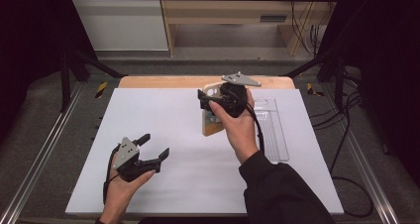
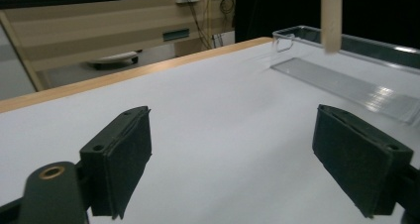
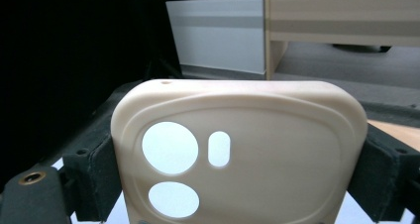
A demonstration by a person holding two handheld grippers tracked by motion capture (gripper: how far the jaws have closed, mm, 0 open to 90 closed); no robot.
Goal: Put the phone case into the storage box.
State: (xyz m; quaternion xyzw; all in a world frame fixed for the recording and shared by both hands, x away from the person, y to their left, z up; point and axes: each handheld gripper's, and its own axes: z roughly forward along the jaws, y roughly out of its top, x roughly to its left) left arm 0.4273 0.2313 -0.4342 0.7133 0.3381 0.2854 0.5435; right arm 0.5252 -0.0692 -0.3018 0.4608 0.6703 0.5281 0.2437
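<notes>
- High view: the right gripper (image 1: 214,96) holds a cream phone case (image 1: 211,119) above the white table sheet (image 1: 163,115), near the far middle of the table. The case hangs from the jaws, and its lower end is over the sheet; I cannot tell if this end touches it. Just to the right of the case lies a clear plastic tray (image 1: 274,130), flat on the sheet.
- High view: the left gripper (image 1: 151,147) is at the near left, well apart from the case. Its jaws stand wide and nothing is between them.
- Left gripper view: the two black pads (image 2: 119,159) are far from each other with only the bare sheet between. The tray (image 2: 346,85) is ahead to the right, and a cream edge of the case (image 2: 331,16) hangs down from the top of the picture.
- Right gripper view: the case (image 3: 237,154) is clamped by its two side edges between the pads (image 3: 94,184), camera holes toward the lens.
- Risk, as I judge it: the grip is only on the thin, smooth side walls of the case. These walls may bend or slide, so the case could turn in the jaws or drop on the table.
- Another risk: the tray stands just beside the case, so a sideways move of the case could knock against the tray wall and push it.
</notes>
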